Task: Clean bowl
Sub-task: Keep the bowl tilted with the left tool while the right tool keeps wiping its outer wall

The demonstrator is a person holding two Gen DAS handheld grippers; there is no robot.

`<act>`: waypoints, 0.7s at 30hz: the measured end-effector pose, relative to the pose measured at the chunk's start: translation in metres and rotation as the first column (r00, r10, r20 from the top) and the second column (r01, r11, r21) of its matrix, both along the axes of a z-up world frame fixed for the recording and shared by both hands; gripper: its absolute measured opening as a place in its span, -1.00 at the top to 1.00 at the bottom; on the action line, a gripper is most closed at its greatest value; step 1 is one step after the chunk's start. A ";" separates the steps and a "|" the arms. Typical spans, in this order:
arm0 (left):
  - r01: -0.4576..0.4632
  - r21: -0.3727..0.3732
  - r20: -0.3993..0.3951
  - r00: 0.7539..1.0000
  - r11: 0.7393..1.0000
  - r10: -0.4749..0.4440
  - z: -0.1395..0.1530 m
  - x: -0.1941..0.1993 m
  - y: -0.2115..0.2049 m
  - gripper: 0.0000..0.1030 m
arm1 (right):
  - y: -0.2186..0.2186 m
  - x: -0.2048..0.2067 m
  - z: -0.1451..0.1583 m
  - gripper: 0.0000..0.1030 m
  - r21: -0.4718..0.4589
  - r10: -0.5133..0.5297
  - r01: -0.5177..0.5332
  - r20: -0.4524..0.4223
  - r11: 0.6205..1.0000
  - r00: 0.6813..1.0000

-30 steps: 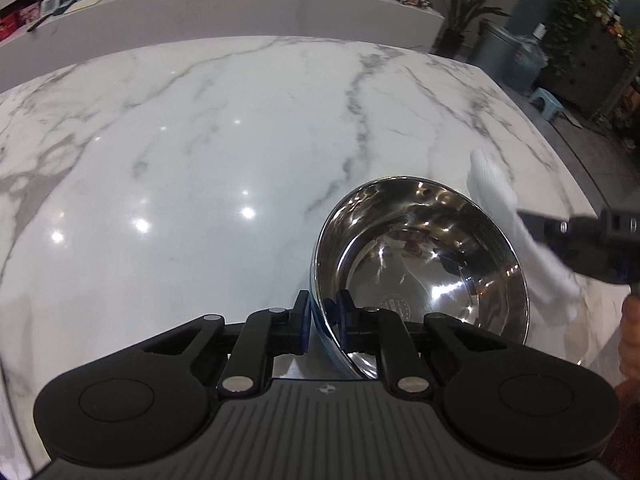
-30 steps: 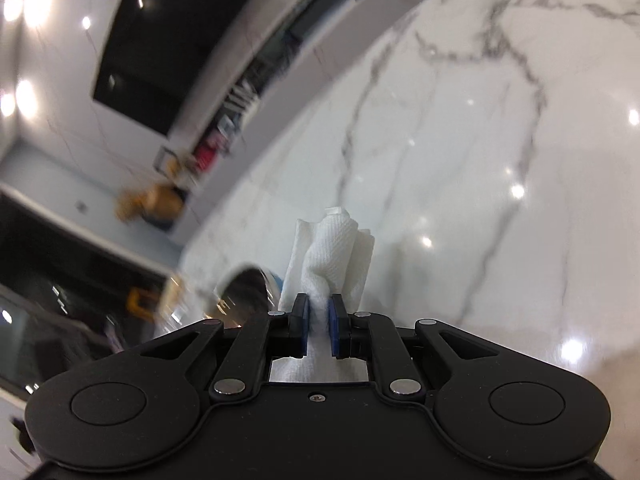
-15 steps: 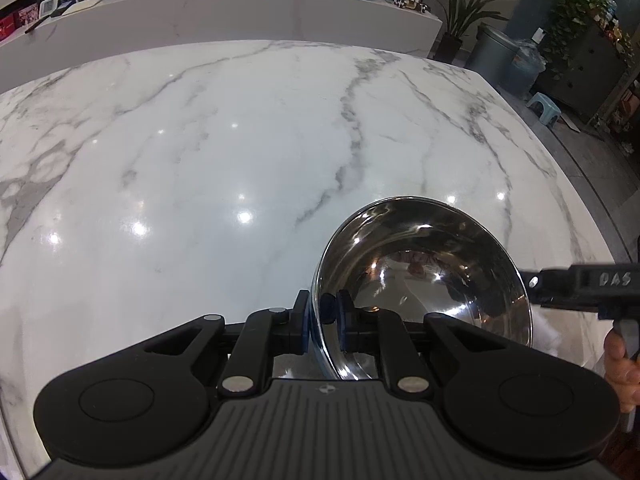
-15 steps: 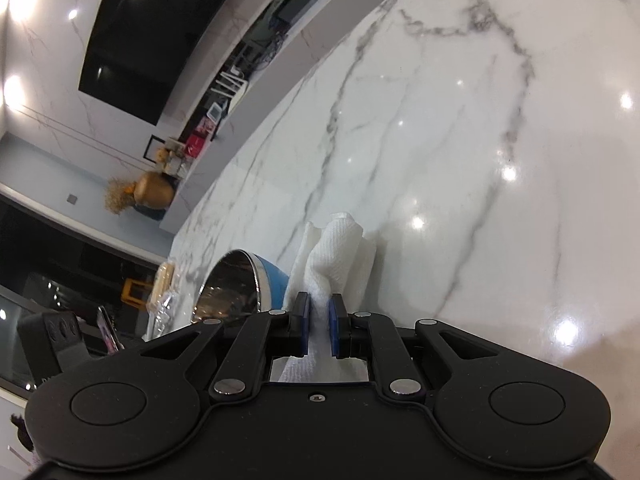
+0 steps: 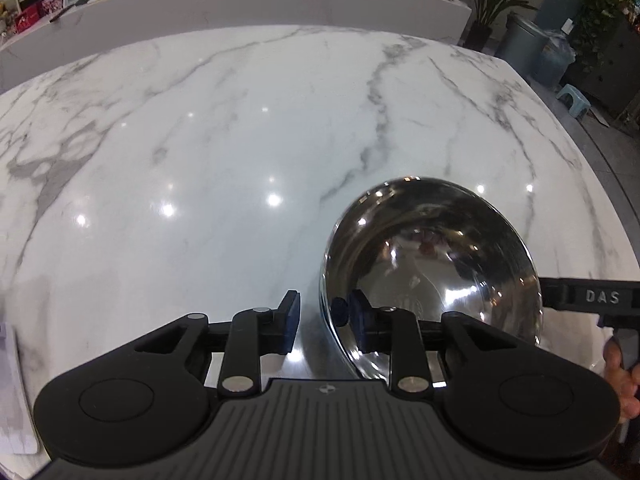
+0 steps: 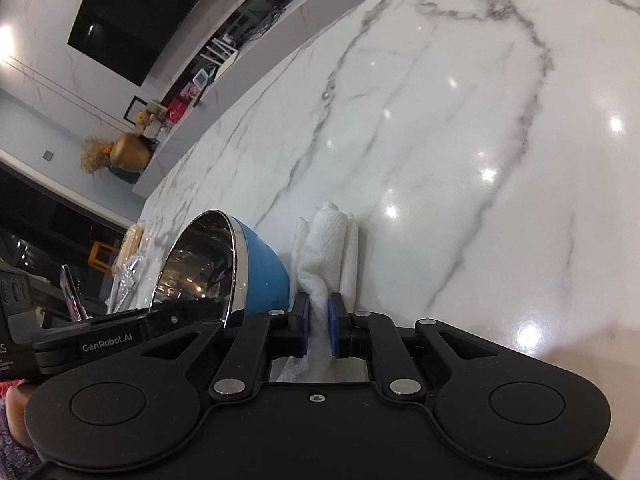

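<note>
A bowl, mirror-bright steel inside and blue outside, rests tilted on the white marble table. My left gripper straddles its near rim and its jaws are opening. One pad is outside the rim and clear of it; the other is inside the bowl. My right gripper is shut on a crumpled white paper towel, which hangs just right of the bowl's blue wall. The right gripper's black body shows at the bowl's right side in the left wrist view.
The table's right edge drops to a floor with bins and plants. Plastic-wrapped items lie beyond the bowl. Something white sits at the near left. A person's hand holds the right gripper. Marble stretches far ahead.
My left jaws have spread apart off the bowl's rim. The paper towel has dropped out of the left wrist view, and the bowl has come further into the right wrist view.
</note>
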State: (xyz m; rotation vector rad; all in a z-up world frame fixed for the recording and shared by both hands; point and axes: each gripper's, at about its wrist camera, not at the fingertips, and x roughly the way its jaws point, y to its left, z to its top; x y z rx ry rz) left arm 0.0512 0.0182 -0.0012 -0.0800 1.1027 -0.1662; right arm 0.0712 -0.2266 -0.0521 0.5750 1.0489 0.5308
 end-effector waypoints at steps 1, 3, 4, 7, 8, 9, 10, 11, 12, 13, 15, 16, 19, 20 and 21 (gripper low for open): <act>0.009 0.000 -0.003 1.000 1.000 -0.009 0.000 -0.001 0.000 0.57 | 0.001 0.000 0.000 0.81 0.000 0.001 -0.001 0.000 1.000 1.000; 0.026 0.001 -0.007 1.000 1.000 -0.026 0.001 -0.001 0.000 0.67 | 0.000 0.001 0.000 0.81 0.000 0.001 -0.001 -0.001 1.000 1.000; 0.030 0.001 -0.004 1.000 1.000 -0.030 0.001 -0.001 0.000 0.70 | 0.001 0.001 0.000 0.81 -0.001 0.002 -0.002 -0.001 1.000 1.000; 0.038 0.008 0.012 0.999 0.999 -0.038 0.001 -0.001 0.000 0.76 | 0.002 0.001 0.002 0.81 -0.003 0.008 -0.008 -0.001 1.000 1.000; 0.037 0.011 0.019 0.999 0.999 -0.037 0.002 -0.001 0.001 0.76 | 0.002 0.001 0.002 0.81 -0.003 0.010 -0.010 0.000 1.000 1.000; 0.035 0.014 0.026 0.999 0.999 -0.036 0.002 -0.001 0.001 0.78 | 0.002 0.001 0.003 0.81 -0.002 0.010 -0.010 0.001 1.000 1.000; 0.034 0.016 0.035 0.999 0.999 -0.034 0.003 0.000 0.002 0.79 | 0.000 0.001 0.004 0.81 0.001 0.005 -0.005 0.006 1.000 1.000; 0.032 0.018 0.043 0.999 0.999 -0.033 0.003 0.000 0.002 0.80 | -0.002 0.001 0.006 0.81 0.011 -0.004 0.004 0.015 1.000 1.000; 0.031 0.019 0.051 0.998 0.999 -0.031 0.004 0.000 0.002 0.82 | -0.006 0.001 0.009 0.81 0.030 -0.019 0.019 0.024 0.999 1.000; 0.027 0.019 0.056 0.998 0.999 -0.028 0.004 0.001 0.003 0.83 | -0.010 0.001 0.011 0.81 0.049 -0.034 0.033 0.033 0.998 0.999; 0.014 0.014 0.068 0.998 1.000 -0.015 0.005 0.003 0.004 0.84 | -0.018 0.000 0.013 0.81 0.113 -0.063 0.058 0.046 0.992 0.997; 0.009 0.010 0.072 0.997 1.000 -0.009 0.005 0.004 0.005 0.85 | -0.023 0.000 0.014 0.81 0.163 -0.078 0.069 0.053 0.984 0.995; 0.002 0.007 0.086 0.996 1.000 -0.002 0.006 0.007 0.006 0.85 | -0.028 0.000 0.014 0.81 0.242 -0.078 0.061 0.063 0.968 0.995; 0.002 0.008 0.088 0.996 1.000 -0.003 0.006 0.007 0.006 0.85 | -0.026 0.000 0.014 0.81 0.238 -0.072 0.055 0.065 0.970 0.995; 0.002 0.010 0.092 0.996 1.000 -0.003 0.005 0.008 0.005 0.85 | -0.025 0.000 0.015 0.81 0.234 -0.067 0.049 0.067 0.971 0.996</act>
